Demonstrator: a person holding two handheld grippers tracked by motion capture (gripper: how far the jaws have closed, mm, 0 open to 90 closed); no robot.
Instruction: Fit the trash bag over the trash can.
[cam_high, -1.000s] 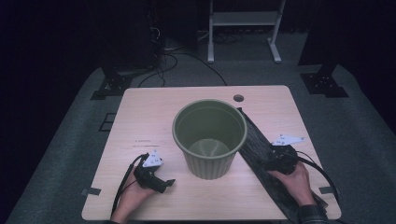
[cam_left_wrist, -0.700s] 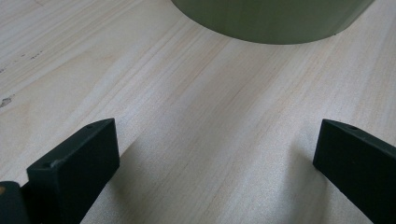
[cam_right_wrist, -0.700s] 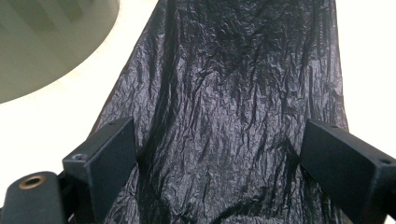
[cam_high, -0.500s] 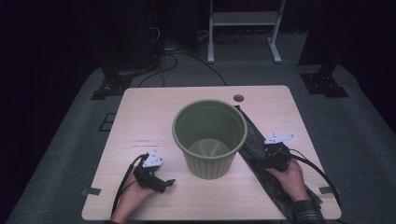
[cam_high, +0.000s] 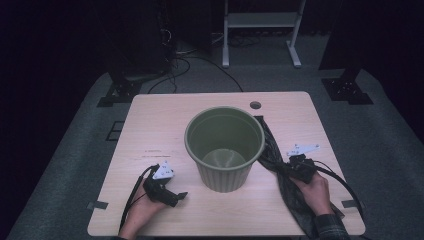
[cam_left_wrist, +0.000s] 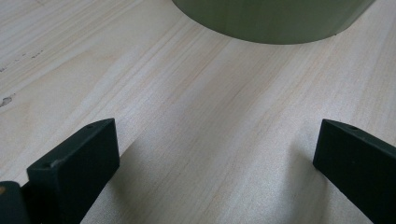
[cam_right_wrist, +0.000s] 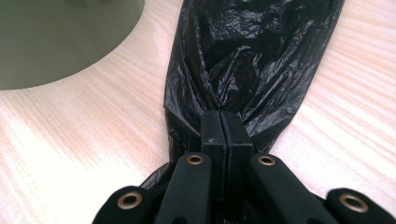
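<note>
Room: dark, black floor mats, cables and a white stand behind the wooden table (cam_high: 150, 125).
Left hand: left gripper (cam_high: 181, 196) rests low on the table near the front left corner, pointing toward the bin. Jaws stand wide apart with bare wood between them, seen in the left gripper view (cam_left_wrist: 205, 163).
Middle: green bin (cam_high: 225, 147) upright at table centre, nothing inside it. Its base is well ahead of the left jaws.
Right of bin: black bag (cam_high: 280, 172) lies flat on the table, touching the bin's right side. Long axis runs from the bin's far right edge toward the front right corner.
Right hand: right gripper (cam_right_wrist: 226, 128) has just been closing and its jaws are now pinched together on a gathered fold of the bag, about mid-length.
Key relation: bag sits on the right hand's side. From the clamp point the bin opening is up and to the left, so I judge the next move is lift, then swing left over the rim.
Nearer hand: right, already on the bag. Left is across the bin and free to help spread it.
Risk: the bag may drag against the bin wall and shift it.
</note>
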